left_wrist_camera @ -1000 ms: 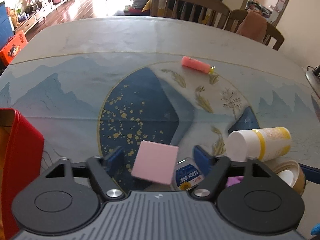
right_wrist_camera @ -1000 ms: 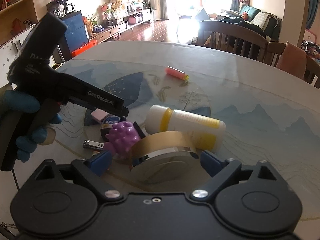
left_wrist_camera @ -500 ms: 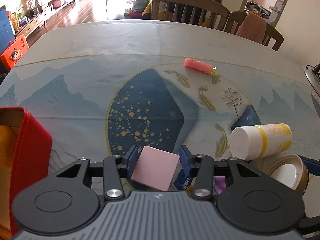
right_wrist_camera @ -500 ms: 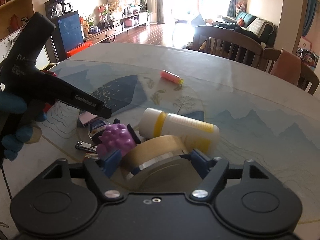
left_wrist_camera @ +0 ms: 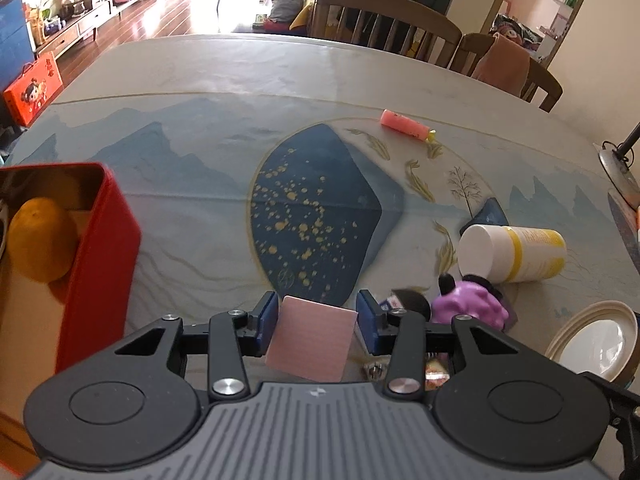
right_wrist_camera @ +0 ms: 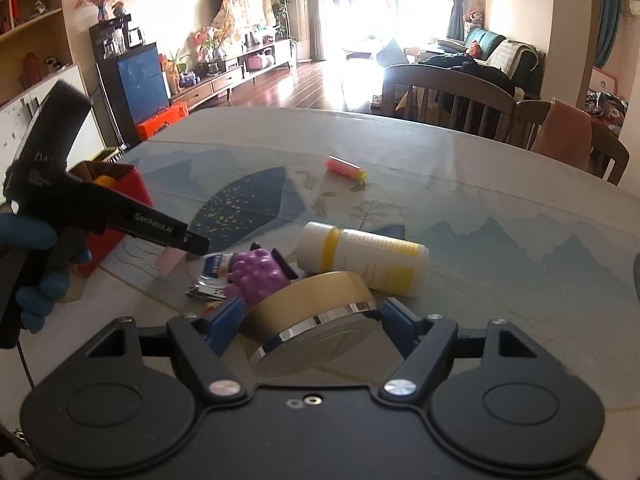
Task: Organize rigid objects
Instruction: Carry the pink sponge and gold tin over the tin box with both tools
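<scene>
Left wrist, bottom centre: left claw [left_wrist_camera: 317, 319] pinched the thin, stiff, light pink pad [left_wrist_camera: 310, 342] by its edges; right claw [right_wrist_camera: 310, 328] clamped the rigid tape roll [right_wrist_camera: 316, 320].

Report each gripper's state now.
Left gripper: shut on pink block.
Right gripper: shut on tape roll.

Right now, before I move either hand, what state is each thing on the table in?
left gripper: shut on pink block, lifted
right gripper: shut on tape roll, tilted
white bottle: lying on its side, capped
pink tube: lying flat, far side
red tin: open, orange fruit inside
purple toy: resting beside tape roll
</scene>
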